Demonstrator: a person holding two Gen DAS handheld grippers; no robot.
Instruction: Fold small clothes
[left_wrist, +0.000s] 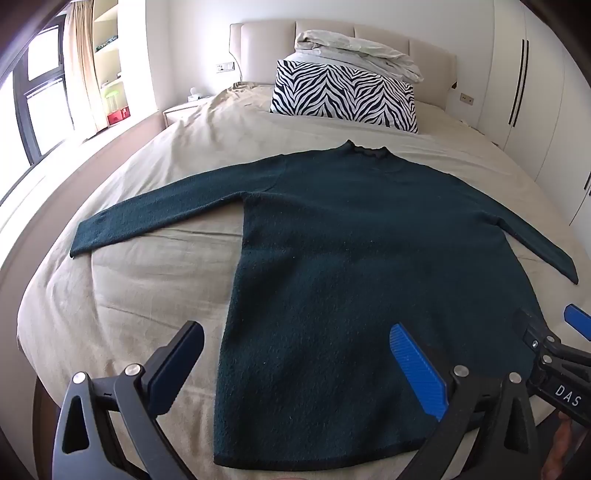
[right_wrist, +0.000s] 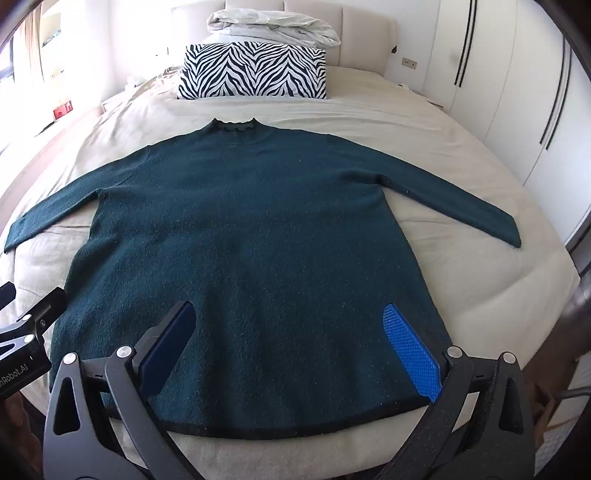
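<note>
A dark green sweater (right_wrist: 258, 236) lies flat on the bed (right_wrist: 424, 122), sleeves spread, neck toward a zebra-striped pillow (right_wrist: 251, 72). Above its hem hover the left hand-held gripper (left_wrist: 299, 365) and the right hand-held gripper (right_wrist: 291, 347), both spread wide and holding nothing. Readable lettering: "DAS" on one body (left wrist view), "nRobot.AI", cut off, on the other.

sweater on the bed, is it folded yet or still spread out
Spread out flat: the sweater lies on the bed with both sleeves stretched sideways, hem unfolded.
</note>
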